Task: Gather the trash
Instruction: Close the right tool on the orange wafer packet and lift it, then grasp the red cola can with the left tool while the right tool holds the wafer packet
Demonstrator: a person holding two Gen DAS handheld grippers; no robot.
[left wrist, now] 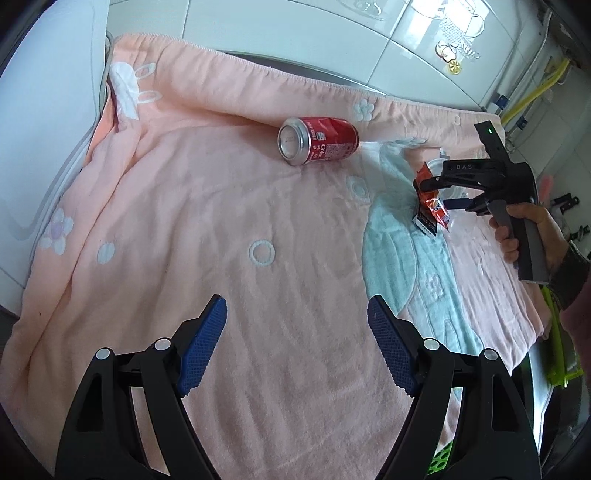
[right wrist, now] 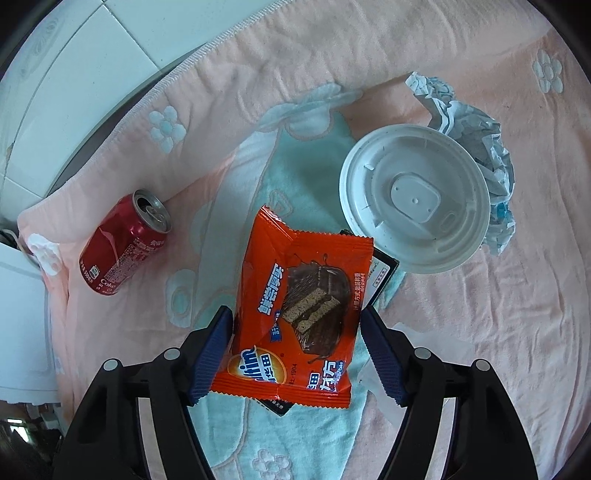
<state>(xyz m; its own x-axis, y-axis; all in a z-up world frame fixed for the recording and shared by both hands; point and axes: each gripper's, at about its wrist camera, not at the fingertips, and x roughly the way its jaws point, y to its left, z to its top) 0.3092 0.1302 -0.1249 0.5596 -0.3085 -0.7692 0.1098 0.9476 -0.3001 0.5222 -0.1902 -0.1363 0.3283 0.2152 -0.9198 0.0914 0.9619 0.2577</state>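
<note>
An orange snack wrapper sits between the blue pads of my right gripper, which touch its two side edges; a dark packet pokes out beneath it. In the left wrist view the right gripper holds the wrapper at the towel's right side. A dented red cola can lies on its side further back. My left gripper hovers open over the pink towel, nothing between its fingers. A white plastic lid and crumpled paper lie beyond the wrapper.
The towel covers a grey-edged table against a white tiled wall. A white appliance stands at the left. A green basket shows past the towel's right edge. A white scrap lies under the right finger.
</note>
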